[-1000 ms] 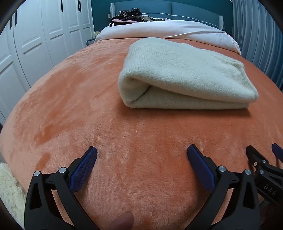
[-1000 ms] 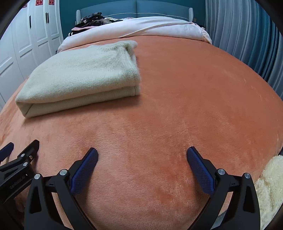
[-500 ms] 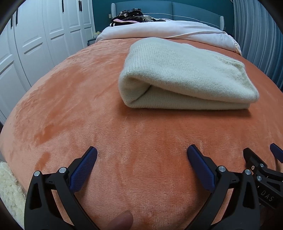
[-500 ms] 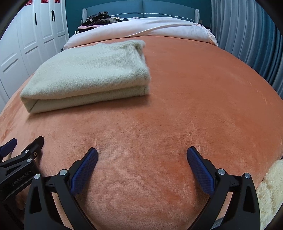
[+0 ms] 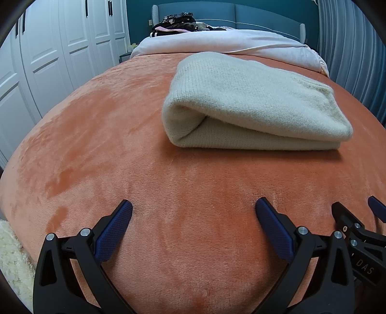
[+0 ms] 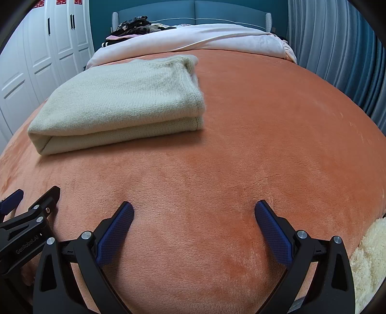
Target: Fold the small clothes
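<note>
A cream knit garment point(image 5: 253, 101) lies folded in a neat rectangle on the orange blanket point(image 5: 120, 135); in the right wrist view the garment point(image 6: 125, 103) sits at the left. My left gripper point(image 5: 193, 210) is open and empty, low over the blanket, well in front of the garment. My right gripper point(image 6: 194, 210) is open and empty, also near the blanket's front, to the right of the garment. Each gripper shows at the edge of the other's view.
A pale pink duvet point(image 6: 205, 38) lies across the far end of the bed, with a dark pile of clothes point(image 5: 176, 21) by the teal headboard. White wardrobes point(image 5: 60, 48) stand left, blue curtains point(image 6: 337, 43) right. A cream fluffy rug point(image 6: 369, 260) lies beside the bed.
Both grippers have shifted slightly; the garment appears a little nearer and more centred in the right wrist view. The garment itself has not moved and both grippers stay open.
</note>
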Tool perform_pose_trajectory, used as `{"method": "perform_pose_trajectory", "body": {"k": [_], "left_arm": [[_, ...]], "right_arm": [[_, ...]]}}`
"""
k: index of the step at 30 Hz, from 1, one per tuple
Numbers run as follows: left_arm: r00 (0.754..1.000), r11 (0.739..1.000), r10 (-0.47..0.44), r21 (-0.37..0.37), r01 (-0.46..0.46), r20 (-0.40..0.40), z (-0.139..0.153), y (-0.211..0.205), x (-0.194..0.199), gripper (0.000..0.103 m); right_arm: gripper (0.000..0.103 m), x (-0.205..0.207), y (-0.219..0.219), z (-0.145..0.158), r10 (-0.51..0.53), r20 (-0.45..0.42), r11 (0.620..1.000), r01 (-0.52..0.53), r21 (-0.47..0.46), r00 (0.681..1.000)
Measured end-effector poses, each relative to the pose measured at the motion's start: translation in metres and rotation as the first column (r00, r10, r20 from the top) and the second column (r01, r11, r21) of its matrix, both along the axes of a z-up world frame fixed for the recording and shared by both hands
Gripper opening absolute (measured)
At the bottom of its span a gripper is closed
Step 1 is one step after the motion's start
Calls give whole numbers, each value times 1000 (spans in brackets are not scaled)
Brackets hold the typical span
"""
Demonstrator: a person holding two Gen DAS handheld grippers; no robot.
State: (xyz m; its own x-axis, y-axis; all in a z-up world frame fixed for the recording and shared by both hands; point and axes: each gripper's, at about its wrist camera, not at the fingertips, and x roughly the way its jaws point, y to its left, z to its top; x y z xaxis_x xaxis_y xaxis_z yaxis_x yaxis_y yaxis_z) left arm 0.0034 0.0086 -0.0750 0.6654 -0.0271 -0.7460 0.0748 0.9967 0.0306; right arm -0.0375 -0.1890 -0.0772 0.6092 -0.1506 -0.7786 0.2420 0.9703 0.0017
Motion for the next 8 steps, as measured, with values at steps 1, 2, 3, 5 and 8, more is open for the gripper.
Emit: {"method": "perform_pose_trajectory", "body": {"k": [1, 2, 3, 5, 8], "left_arm": [[1000, 1000, 0, 2, 0, -1, 0, 0, 0, 98], [1000, 1000, 0, 3, 0, 0, 0, 0, 0, 98], [1000, 1000, 1, 4, -1, 0, 0, -1, -1, 98], [1000, 1000, 0, 3, 0, 0, 0, -1, -1, 98], [1000, 1000, 1, 5, -1, 0, 0, -1, -1, 98]], "right_arm": [[98, 0, 0, 0, 0, 0, 1000, 0, -1, 1000], [98, 0, 0, 0, 0, 0, 1000, 0, 0, 1000], [98, 0, 0, 0, 0, 0, 1000, 0, -1, 1000], [98, 0, 0, 0, 0, 0, 1000, 0, 0, 1000], [98, 0, 0, 0, 0, 0, 1000, 0, 1, 1000]]}}
